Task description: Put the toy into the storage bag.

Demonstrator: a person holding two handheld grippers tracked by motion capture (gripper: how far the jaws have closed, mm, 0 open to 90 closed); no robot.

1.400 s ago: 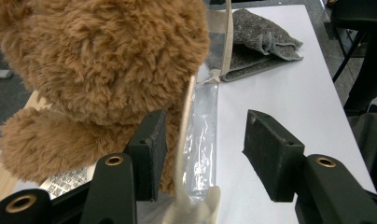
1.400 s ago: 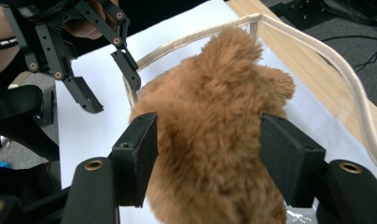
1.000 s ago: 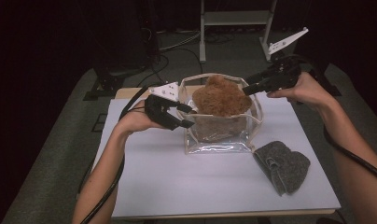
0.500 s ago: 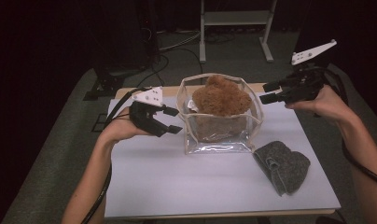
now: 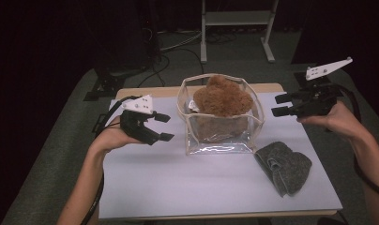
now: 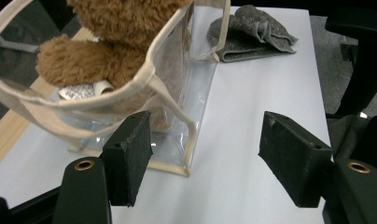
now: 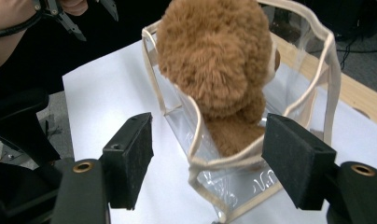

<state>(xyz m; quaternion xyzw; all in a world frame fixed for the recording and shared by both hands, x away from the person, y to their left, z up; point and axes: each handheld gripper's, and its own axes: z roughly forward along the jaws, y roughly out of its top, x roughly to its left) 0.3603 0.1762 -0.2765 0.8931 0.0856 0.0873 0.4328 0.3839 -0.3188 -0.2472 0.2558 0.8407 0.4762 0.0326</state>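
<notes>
Flanking the clear plastic bag with cream trim, where the brown plush bear is sitting, the left gripper and right gripper are hanging released, jaws having just been widening with nothing between them; the grey folded cloth is lying right of the bag.

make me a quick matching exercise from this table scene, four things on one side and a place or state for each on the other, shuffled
Things:
1. brown teddy bear
2. clear bag
3. grey cloth
4. left gripper

Places or states:
A. folded on the table, right of the bag
B. jaws open, nothing between them, left of the bag
C. sitting inside the bag, head above the rim
D. standing open at mid table, cream trim

Pairs: 1-C, 2-D, 3-A, 4-B
</notes>
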